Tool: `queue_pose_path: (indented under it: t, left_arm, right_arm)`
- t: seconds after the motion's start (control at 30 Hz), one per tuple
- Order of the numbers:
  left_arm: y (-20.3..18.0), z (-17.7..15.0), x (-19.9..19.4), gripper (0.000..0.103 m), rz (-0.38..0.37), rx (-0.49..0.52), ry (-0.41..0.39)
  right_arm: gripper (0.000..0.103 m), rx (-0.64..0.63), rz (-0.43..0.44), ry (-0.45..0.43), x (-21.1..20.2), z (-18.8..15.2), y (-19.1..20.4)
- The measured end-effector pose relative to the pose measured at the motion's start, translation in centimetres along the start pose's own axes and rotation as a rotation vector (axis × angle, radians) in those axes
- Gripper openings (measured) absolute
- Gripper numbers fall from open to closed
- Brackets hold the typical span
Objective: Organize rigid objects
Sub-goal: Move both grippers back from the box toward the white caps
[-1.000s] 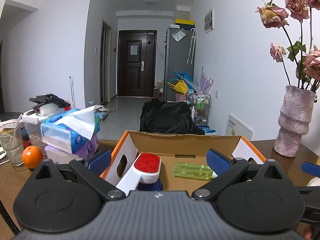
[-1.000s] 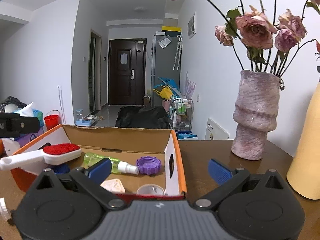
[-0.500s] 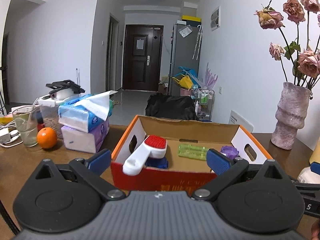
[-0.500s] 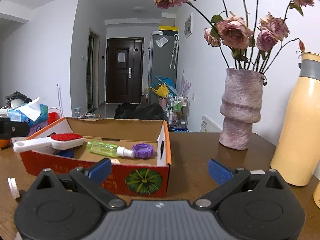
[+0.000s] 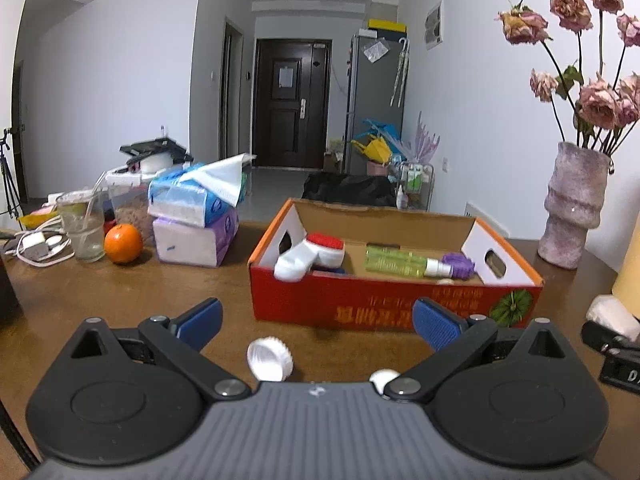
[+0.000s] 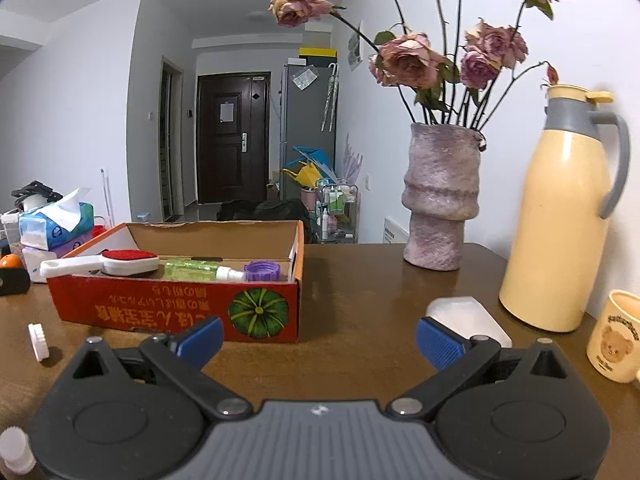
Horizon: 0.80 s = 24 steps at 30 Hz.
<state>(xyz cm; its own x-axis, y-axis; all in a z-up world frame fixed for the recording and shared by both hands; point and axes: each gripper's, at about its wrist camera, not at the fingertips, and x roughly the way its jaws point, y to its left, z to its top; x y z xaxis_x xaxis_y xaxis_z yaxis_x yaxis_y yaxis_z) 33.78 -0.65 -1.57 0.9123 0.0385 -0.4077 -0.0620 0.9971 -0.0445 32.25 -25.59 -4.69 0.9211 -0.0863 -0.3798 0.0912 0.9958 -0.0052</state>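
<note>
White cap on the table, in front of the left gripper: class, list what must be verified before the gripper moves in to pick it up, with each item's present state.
1. Left gripper open and empty: ok.
2. White cap lies between its fingers: ok.
3. Cap flat on the table: not ok, it stands tilted.
4. Cardboard box has free room: ok.
5. Right gripper open, clear of the cap: ok.
</note>
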Motion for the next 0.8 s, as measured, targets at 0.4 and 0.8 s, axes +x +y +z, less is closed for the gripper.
queue_pose_path:
  t: [0.4,0.8]
  left_arm:
    - [0.2,-3.8,-2.1,0.103,-0.016,0.028,0.105]
    - [-0.2,-7.5,-3.1,0.098,-0.039,0.084,0.210]
  right_arm:
    - [0.103,0.018,-0.004,0.023,-2.9,-2.2,-1.9]
    - [0.103,0.025,-0.009,0.035,-4.6,-4.0,-2.7]
